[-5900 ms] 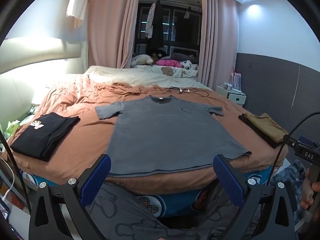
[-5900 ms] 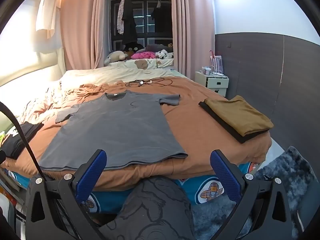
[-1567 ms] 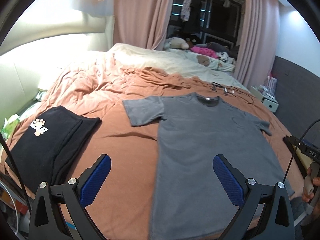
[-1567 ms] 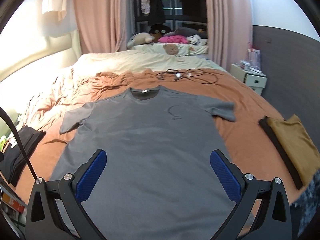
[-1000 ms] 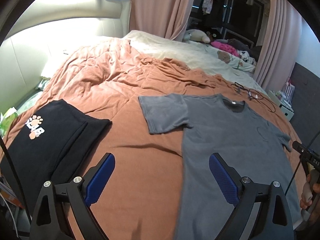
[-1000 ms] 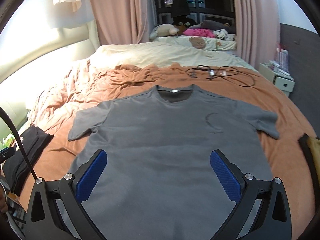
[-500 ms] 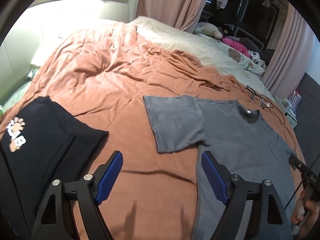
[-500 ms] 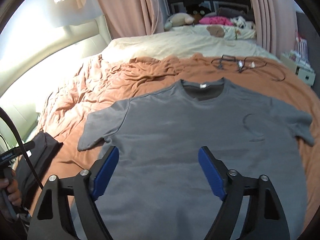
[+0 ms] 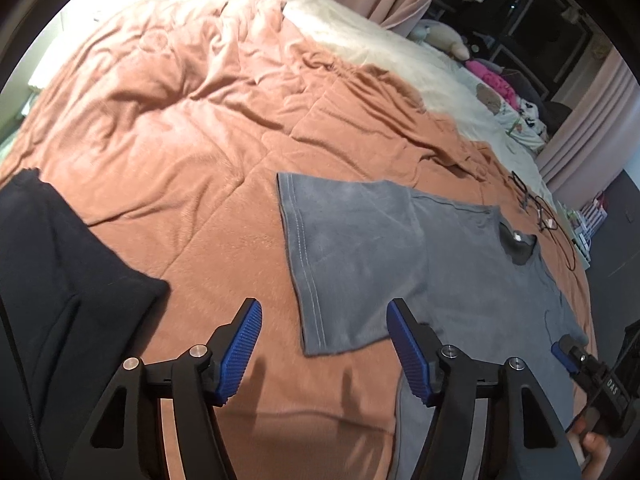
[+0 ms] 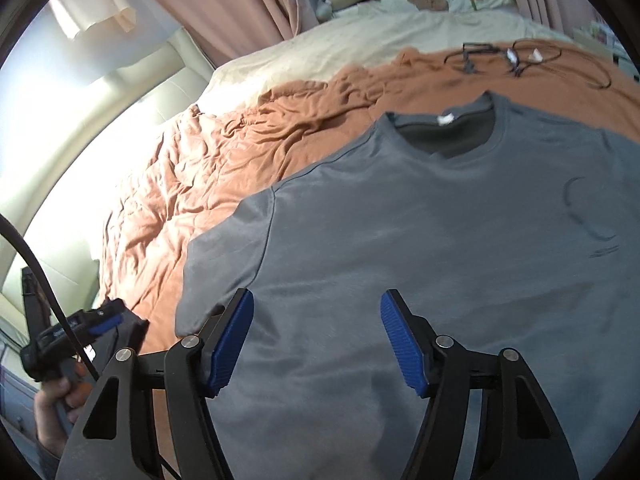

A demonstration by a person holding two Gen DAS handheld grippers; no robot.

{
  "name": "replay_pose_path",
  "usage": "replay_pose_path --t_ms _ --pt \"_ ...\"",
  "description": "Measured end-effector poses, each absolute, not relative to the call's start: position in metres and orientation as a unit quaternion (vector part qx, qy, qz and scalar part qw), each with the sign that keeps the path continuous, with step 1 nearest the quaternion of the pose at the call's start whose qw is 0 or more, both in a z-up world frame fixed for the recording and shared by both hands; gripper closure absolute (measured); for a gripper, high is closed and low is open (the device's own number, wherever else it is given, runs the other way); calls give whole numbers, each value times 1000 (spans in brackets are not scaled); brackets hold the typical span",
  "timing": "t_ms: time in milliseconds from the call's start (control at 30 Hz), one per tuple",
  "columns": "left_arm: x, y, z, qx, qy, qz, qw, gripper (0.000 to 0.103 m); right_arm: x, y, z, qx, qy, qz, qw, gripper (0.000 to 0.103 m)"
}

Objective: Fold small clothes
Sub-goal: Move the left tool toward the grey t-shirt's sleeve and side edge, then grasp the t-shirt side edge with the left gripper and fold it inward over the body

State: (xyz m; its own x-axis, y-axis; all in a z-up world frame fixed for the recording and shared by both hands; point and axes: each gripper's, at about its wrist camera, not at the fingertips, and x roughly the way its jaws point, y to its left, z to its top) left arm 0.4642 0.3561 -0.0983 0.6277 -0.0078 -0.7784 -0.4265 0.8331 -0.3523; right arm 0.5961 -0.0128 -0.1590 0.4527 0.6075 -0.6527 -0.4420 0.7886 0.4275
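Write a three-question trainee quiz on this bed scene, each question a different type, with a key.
1. True or false: the grey T-shirt lies spread flat on the orange bedcover, not yet folded.
2. Multiple choice: in the left wrist view, the left gripper is nearest to which part of the shirt? A) collar B) sleeve C) chest print
3. Fill in: the folded garment at the left edge of the left wrist view is ____ in colour.

Key: 1 true. 2 B; its jaws stand open just short of the sleeve's hem, holding nothing. The right gripper is open too, over the shirt's body. 3 black.
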Motion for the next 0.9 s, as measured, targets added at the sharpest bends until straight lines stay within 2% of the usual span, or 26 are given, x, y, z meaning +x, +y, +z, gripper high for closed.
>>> replay_pose_path --t_ms 33,100,167,267,467,600,667,833,900 --pt "469 358 -101 -265 417 121 861 38 601 -7 -163 101 425 312 844 39" --pt "479 360 -108 -271 422 119 857 39 611 2 -169 107 435 321 834 49" --pt "489 362 -115 -274 428 120 853 43 621 10 -175 115 442 326 828 51" --pt "504 365 -125 -276 437 119 848 44 634 21 -183 124 453 334 817 61" --pt "530 378 -149 -290 451 128 835 52 659 47 -202 136 472 348 799 63" --pt "544 385 -164 -291 459 142 827 54 675 61 -212 146 484 352 788 70" --pt "551 390 -172 -297 462 148 822 54 681 67 -215 149 488 354 784 78" --pt "563 394 -178 -287 459 153 827 56 692 88 -225 150 495 367 773 83" --pt "567 394 -177 -280 461 163 826 73 697 99 -234 154 505 371 764 88"
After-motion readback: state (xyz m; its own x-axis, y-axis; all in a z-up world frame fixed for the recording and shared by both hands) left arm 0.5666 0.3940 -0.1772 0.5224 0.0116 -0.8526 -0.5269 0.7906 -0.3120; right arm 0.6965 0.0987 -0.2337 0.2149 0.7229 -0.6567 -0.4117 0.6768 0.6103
